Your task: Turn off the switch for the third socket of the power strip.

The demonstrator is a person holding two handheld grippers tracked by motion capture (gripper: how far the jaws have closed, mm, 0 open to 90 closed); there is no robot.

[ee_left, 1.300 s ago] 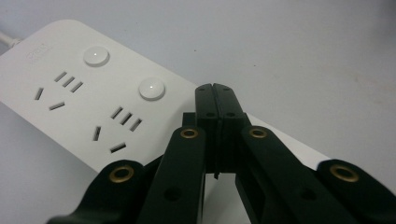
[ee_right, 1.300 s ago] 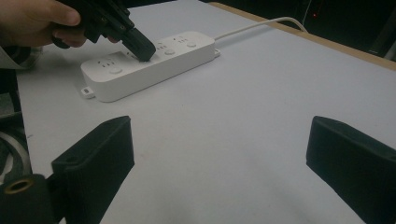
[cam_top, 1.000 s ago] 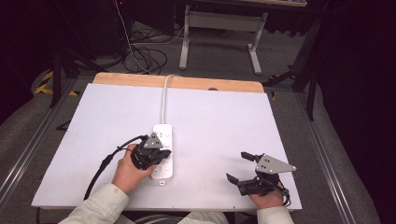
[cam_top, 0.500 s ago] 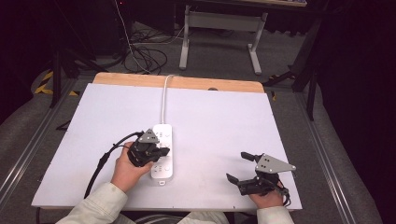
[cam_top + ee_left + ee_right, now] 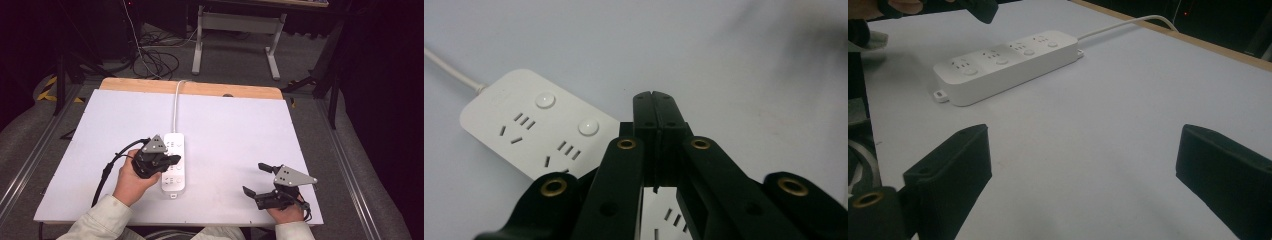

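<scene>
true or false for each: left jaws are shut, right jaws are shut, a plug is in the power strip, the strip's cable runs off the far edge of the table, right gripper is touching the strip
1. The left gripper has its jaws shut. True: they meet with nothing between them.
2. The right gripper has its jaws shut. False: they stand wide apart.
3. A plug sits in the power strip. False: the sockets in view are empty.
4. The strip's cable runs toward the far edge of the table. True.
5. The right gripper touches the strip. False: it sits apart, near the table's near right corner.
</scene>
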